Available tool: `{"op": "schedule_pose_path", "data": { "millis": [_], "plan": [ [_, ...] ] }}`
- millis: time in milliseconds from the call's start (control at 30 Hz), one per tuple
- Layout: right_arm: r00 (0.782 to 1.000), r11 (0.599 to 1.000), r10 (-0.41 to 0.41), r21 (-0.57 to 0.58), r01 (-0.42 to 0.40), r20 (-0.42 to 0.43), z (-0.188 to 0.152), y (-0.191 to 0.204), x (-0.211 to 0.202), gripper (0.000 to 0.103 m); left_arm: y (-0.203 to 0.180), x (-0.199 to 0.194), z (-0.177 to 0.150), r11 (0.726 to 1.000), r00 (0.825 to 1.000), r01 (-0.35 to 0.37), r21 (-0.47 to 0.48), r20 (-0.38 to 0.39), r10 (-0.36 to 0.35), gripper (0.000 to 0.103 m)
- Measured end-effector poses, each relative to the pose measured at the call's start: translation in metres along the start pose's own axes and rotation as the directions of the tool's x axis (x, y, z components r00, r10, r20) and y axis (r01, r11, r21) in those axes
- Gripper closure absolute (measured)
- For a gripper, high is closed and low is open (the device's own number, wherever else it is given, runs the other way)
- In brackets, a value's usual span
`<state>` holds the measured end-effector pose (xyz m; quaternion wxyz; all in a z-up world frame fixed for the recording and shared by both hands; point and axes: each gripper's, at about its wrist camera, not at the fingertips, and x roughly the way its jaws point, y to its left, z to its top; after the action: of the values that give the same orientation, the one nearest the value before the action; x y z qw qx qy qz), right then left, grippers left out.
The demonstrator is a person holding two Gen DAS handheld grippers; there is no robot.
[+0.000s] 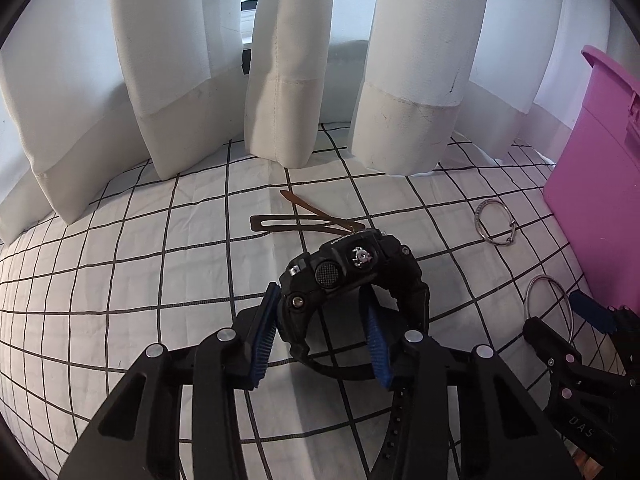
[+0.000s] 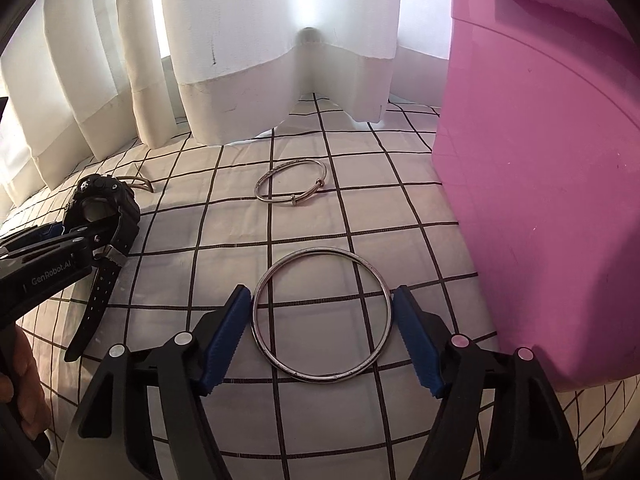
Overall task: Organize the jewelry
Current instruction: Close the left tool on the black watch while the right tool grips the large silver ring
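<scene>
A black digital watch (image 1: 348,280) stands on its side on the checked cloth. My left gripper (image 1: 320,320) straddles its strap; the blue pads touch or nearly touch it. The watch also shows in the right wrist view (image 2: 100,208). A plain silver bangle (image 2: 322,314) lies flat between the blue pads of my right gripper (image 2: 322,312), which is open around it with the pads at its rim. A second thinner bangle with a clasp (image 2: 292,182) lies farther back; it also shows in the left wrist view (image 1: 494,222). A pink plastic bin (image 2: 552,184) stands at the right.
A brown hair clip (image 1: 308,220) lies on the cloth beyond the watch. White curtains (image 1: 280,80) hang along the back edge of the checked cloth (image 1: 140,260). The pink bin also shows in the left wrist view (image 1: 600,184), close to the right gripper.
</scene>
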<state>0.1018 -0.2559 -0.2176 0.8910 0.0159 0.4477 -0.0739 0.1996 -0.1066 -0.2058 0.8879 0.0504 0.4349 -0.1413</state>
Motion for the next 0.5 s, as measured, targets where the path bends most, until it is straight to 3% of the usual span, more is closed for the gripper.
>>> {"op": "schedule_pose_path", "data": {
  "millis": [500],
  "plan": [
    [0.998,0.998,0.051,-0.023,-0.05,0.038,-0.001,0.018,-0.023,0.033,0.032,-0.029,-0.002,1.0,0.999,0.004,-0.027,0.036,-0.003,0.072]
  ]
}}
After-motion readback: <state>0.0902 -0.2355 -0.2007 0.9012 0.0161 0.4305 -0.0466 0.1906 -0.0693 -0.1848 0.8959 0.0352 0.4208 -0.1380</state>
